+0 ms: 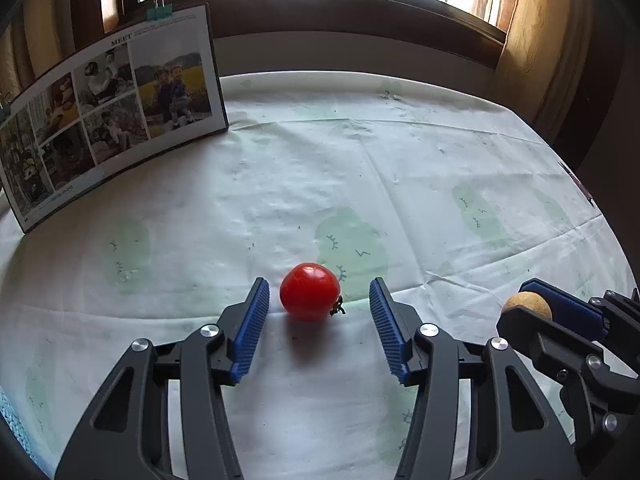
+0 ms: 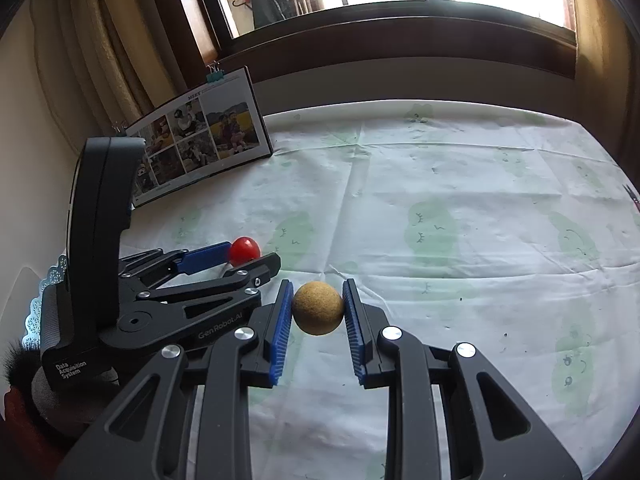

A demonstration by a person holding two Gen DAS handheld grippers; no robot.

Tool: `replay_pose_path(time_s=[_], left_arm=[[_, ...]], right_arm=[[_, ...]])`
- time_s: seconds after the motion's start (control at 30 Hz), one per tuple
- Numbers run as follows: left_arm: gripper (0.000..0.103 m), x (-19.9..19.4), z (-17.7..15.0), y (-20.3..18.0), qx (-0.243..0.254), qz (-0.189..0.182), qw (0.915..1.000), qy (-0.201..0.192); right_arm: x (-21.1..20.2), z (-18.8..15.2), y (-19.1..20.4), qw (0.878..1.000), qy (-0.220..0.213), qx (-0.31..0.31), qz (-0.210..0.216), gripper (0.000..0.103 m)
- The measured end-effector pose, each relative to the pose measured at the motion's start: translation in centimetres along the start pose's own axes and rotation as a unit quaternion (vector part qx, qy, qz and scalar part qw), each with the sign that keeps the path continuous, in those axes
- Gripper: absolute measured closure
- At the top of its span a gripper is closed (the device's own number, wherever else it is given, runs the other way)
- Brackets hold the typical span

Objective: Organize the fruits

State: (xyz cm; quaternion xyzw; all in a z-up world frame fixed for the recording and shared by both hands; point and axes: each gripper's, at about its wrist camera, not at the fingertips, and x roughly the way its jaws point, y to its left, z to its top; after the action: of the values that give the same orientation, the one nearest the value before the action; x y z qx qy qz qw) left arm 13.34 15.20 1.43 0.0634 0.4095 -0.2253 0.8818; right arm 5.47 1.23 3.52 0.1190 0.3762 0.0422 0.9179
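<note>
- The left hand-held gripper [image 1: 318,300] is spread wide around a red tomato [image 1: 310,291] that rests on the tabletop [image 1: 440,184] near its front edge, touching neither pad.
- The right hand-held gripper [image 2: 318,300] pinches a tan round fruit [image 2: 318,307] between both blue pads, just right of the tomato.
- A photo board [image 1: 108,120] leans at the back left corner.

Photo board [image 1: 108,120] captions (too small)

Home room: curtained window [image 1: 520,32], family photo board [image 1: 108,120], patterned tablecloth [image 1: 400,160].
</note>
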Motion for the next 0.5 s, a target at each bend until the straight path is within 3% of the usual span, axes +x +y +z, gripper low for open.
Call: replay_pose_path(time_s=[0.13, 0.23, 0.5], left_arm=[[0.072, 0.0, 0.1, -0.1, 0.001, 0.003, 1.0000, -0.003], [0.072, -0.2, -0.1, 0.0, -0.005, -0.001, 1.0000, -0.005], [0.072, -3.2, -0.7, 0.3, -0.009, 0.037, 0.9985, -0.039]], right_arm=[[-0.2, 0.0, 0.1, 1.000, -0.003, -0.002, -0.001, 0.077], [-0.3, 0.0, 0.2, 1.000, -0.004, -0.003, 0.000, 0.077], [-0.7, 0.0, 0.3, 1.000, -0.008, -0.004, 0.003, 0.077]])
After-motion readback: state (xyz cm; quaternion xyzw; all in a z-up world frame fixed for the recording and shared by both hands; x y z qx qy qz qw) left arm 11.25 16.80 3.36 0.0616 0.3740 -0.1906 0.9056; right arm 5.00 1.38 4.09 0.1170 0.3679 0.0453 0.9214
